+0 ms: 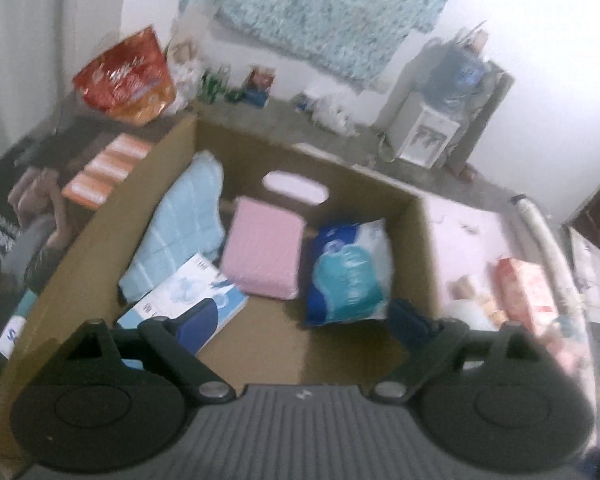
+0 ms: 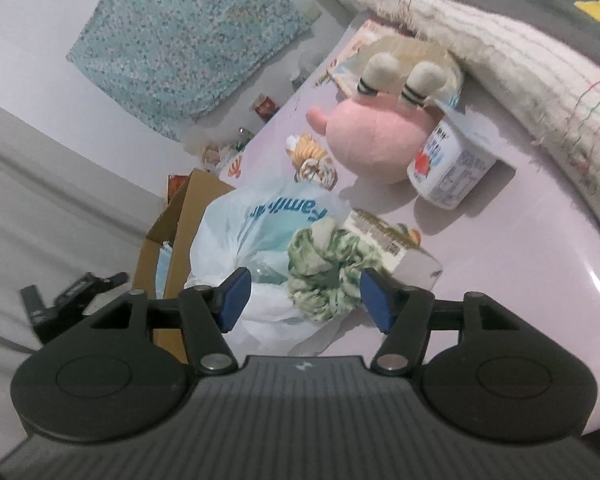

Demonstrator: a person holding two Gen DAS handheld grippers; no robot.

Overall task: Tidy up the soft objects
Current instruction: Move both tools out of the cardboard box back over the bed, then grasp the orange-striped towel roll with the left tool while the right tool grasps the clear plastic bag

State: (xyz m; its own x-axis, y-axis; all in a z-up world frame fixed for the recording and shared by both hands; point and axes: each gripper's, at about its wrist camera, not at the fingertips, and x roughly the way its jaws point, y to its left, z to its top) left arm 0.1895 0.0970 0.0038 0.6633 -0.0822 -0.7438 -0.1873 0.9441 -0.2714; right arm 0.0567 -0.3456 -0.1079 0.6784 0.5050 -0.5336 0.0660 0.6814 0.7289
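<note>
Left wrist view: cardboard box, cut-out handle in far wall. Inside: light-blue quilted pad against left wall; pink folded cloth centre; blue-and-teal soft pack right, lettering blurred. Left tool spread wide, empty.

Right wrist view: green-and-white scrunchie on pink surface, right of the box; beside it a white bag printed "Family". Right tool wide, straddling scrunchie, contact unclear.

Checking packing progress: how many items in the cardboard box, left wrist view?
4: light blue quilted pad against left wall, pink pack centre, blue-white pack right, white-blue box front-left. More may be hidden.
</note>
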